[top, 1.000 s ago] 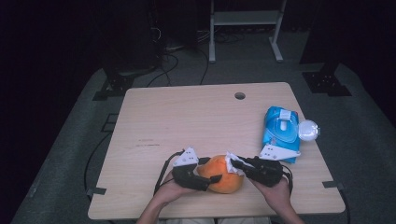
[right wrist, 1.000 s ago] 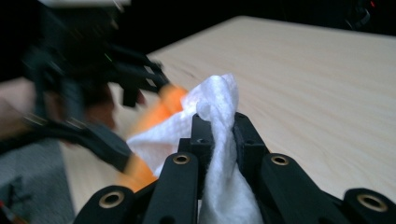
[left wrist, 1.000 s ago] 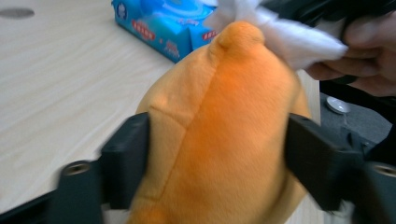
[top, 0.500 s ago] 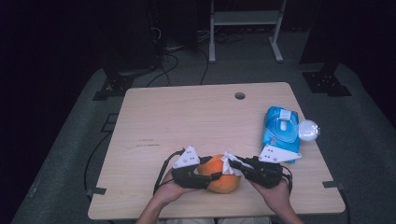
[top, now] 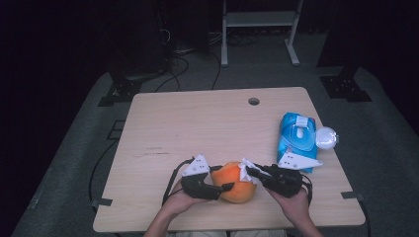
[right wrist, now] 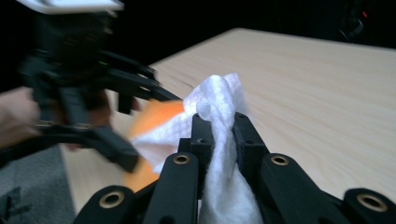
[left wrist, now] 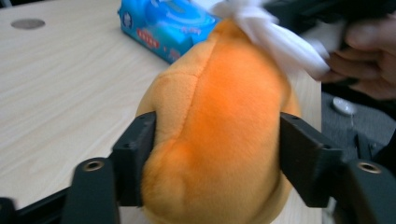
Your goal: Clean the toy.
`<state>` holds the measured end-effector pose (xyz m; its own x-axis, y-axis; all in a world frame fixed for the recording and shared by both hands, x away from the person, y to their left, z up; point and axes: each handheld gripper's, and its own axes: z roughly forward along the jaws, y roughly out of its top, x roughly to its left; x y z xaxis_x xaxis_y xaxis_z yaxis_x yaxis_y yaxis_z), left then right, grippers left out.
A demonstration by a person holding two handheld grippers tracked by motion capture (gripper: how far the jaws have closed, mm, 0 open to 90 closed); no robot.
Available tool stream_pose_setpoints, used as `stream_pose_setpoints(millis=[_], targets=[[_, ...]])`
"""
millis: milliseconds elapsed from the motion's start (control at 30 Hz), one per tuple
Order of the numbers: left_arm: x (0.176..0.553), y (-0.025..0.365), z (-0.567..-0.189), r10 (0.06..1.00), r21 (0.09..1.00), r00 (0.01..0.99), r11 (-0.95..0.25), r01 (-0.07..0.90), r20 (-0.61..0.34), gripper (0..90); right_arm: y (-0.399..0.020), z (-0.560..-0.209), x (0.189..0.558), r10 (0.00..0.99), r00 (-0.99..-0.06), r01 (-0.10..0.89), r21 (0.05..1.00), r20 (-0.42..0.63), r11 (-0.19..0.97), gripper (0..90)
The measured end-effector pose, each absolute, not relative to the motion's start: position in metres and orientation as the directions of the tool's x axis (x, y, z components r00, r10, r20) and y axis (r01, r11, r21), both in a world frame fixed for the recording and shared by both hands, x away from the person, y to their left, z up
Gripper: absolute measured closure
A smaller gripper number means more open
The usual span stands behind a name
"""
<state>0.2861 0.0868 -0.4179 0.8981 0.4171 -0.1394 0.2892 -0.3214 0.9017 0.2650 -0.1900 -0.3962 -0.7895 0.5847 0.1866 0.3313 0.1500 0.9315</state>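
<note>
An orange plush toy (top: pixel 236 181) lies near the table's front edge. My left gripper (top: pixel 221 179) is shut on it, one jaw pressed into each side of the plush toy (left wrist: pixel 217 135). From the right, my right gripper (top: pixel 253 171) is shut on a white wipe (top: pixel 246 170), which rests against the toy's upper right side. In the right gripper view the wipe (right wrist: pixel 219 135) is pinched between the jaws, with the orange toy (right wrist: pixel 156 116) and the other gripper behind it.
A blue pack of wet wipes (top: pixel 296 139) lies at the table's right, with a round white lid (top: pixel 326 138) beside it. A small hole (top: pixel 254 101) sits near the far edge. The wooden table (top: pixel 197 128) stretches bare behind the toy.
The right gripper and its wipe have shifted slightly along the toy's upper right side. The left gripper keeps its hold and the toy stays in place.
</note>
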Motion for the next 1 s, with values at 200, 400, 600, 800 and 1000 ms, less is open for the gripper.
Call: stream_pose_setpoints(millis=[200,400,600,800,1000], targets=[[0.280,0.087,-0.411,0.404,0.907,0.908,-0.332,0.259,-0.111,37.8,-0.189,-0.397,0.265,0.602,-0.786,0.310,0.932,0.140,0.188,80.4],[0.283,0.084,-0.415,0.410,0.907,0.904,-0.325,0.270,-0.122,26.9,-0.189,-0.397,0.265,0.616,-0.778,0.311,0.928,0.126,0.203,80.4],[0.289,0.083,-0.432,0.410,0.892,0.894,-0.313,0.326,-0.183,13.7,-0.197,-0.403,0.273,0.636,-0.752,0.359,0.918,0.176,0.170,80.4],[0.276,0.071,-0.424,0.413,0.905,0.908,-0.357,0.232,-0.070,34.3,-0.175,-0.393,0.258,0.564,-0.816,0.292,0.932,0.126,0.215,80.4],[0.273,0.076,-0.417,0.399,0.910,0.916,-0.365,0.196,-0.038,36.9,-0.197,-0.397,0.271,0.625,-0.766,0.331,0.925,0.148,0.187,80.4]])
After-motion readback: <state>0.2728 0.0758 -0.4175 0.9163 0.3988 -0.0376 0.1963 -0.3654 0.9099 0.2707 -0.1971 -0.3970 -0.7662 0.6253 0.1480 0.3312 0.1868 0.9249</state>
